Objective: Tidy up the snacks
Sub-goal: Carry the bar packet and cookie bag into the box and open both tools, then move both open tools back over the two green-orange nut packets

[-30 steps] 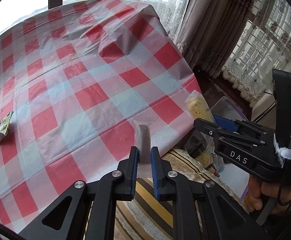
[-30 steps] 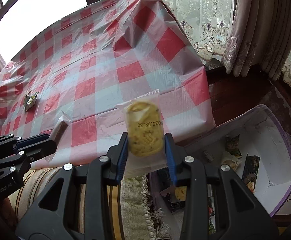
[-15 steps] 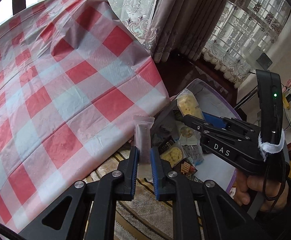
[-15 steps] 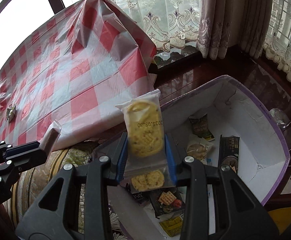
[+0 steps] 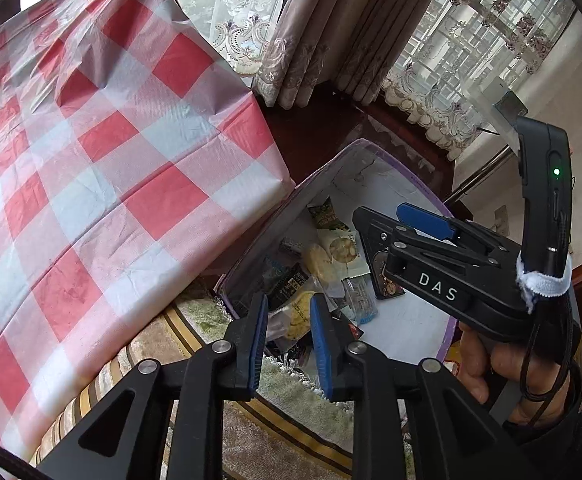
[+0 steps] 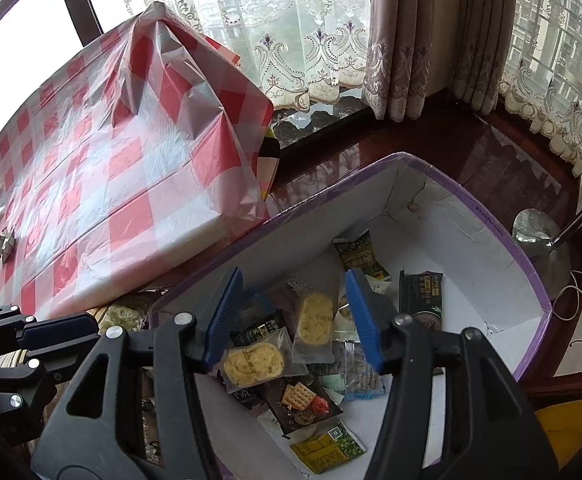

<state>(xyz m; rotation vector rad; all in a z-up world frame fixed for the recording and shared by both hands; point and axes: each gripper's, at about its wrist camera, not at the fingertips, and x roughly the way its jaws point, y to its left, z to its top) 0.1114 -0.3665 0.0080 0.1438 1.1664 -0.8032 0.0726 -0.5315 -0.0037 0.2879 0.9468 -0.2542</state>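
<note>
- Both views are lit by daylight admitted through the lace curtains (image 6: 291,28); no lamp light is seen.
- The window panes left of the curtains are blown out to plain white.
- A soft sheen is cast on the checked tablecloth (image 5: 103,160), and its creases are marked by mild shadows.
- A glossy reflection is shown on the dark wooden floor (image 6: 471,168) below the curtains.
- The white interior of the purple-rimmed box (image 6: 451,240) is evenly lit.
- Strong fisheye bending and black vignetted corners are seen at the frame edges.
- The focus is sharp throughout; little motion blur is noted.
</note>
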